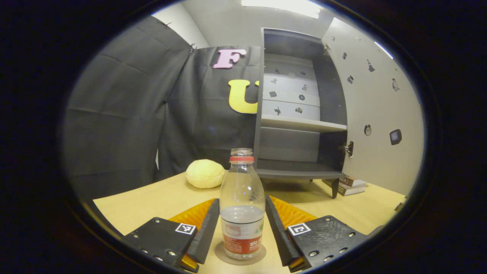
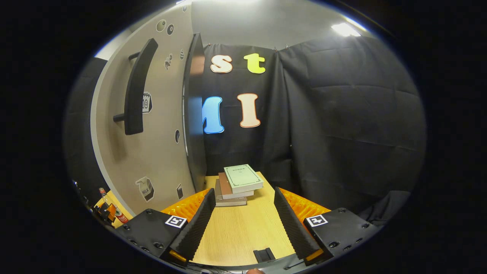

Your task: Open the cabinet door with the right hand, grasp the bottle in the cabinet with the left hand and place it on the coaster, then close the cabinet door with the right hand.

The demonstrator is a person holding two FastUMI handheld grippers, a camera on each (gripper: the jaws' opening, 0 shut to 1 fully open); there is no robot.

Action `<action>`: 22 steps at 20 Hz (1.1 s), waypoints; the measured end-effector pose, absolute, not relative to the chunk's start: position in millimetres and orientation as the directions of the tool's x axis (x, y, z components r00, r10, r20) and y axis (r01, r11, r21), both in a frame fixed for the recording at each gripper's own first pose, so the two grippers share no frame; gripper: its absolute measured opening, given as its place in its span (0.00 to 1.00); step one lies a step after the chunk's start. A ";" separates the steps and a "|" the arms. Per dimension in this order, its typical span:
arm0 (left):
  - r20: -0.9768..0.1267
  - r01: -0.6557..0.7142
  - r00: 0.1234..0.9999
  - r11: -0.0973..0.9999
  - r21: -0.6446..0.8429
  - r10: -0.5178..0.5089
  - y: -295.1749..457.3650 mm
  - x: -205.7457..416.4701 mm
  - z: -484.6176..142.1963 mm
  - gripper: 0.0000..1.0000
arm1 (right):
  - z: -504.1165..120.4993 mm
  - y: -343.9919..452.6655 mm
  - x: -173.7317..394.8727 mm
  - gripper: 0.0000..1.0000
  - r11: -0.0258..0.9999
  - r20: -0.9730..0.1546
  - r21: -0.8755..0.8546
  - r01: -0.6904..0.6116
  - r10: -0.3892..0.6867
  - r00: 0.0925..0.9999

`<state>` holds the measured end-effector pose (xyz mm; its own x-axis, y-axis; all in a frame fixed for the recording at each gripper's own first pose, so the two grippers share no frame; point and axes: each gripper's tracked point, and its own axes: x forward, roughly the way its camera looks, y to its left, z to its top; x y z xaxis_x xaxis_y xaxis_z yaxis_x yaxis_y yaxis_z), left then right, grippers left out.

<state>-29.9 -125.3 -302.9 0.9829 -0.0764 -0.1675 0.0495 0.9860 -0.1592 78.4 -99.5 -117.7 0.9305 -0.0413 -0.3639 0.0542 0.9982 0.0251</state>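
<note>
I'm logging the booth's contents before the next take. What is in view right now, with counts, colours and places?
bottle: 1, clear with a red neck ring and red label, upright on the coaster between the left tongs' fingers, which stand apart from it
coaster: 1, grey, on the table under the bottle
round lump: 1, pale yellow, on the table left of the cabinet
cabinet: 1, grey, shelves bare
cabinet door: 1, pale, swung open, dark handle
books: a stack of 3, on the table beside the cabinet
table: 1, light wood
left tongs: open
right tongs: open, over the table
</note>
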 end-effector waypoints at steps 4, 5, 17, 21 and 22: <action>-0.185 0.035 0.981 0.988 -0.149 -0.063 -127.5 -34.7 -305.1 0.74 | -118.8 -96.8 80.3 0.98 0.999 -0.368 0.028 0.046 -0.032 0.929; -0.190 0.033 0.980 0.989 -0.143 -0.060 -128.4 -34.1 -305.0 0.75 | -118.2 -96.0 80.8 0.98 0.999 -0.368 0.029 0.044 -0.030 0.929; -0.235 0.043 0.971 0.997 -0.057 -0.055 -128.4 -63.8 -275.2 0.74 | -103.0 -90.3 90.5 0.98 0.997 -0.339 0.075 0.019 0.007 0.941; -0.225 0.045 0.973 0.998 -0.048 -0.055 -124.5 -73.5 -245.3 0.74 | -85.7 -88.2 95.5 0.98 0.994 -0.311 0.106 0.003 0.030 0.950; -0.224 0.045 0.973 0.998 -0.046 -0.054 -123.7 -75.7 -237.3 0.77 | -81.8 -87.4 96.7 0.98 0.993 -0.303 0.115 -0.002 0.037 0.952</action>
<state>-75.7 -123.7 -237.3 0.9731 -0.0537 -0.2241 0.0446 0.9980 -0.0456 96.7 -87.4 -81.8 0.9523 0.0370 -0.3030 -0.0021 0.9934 0.1149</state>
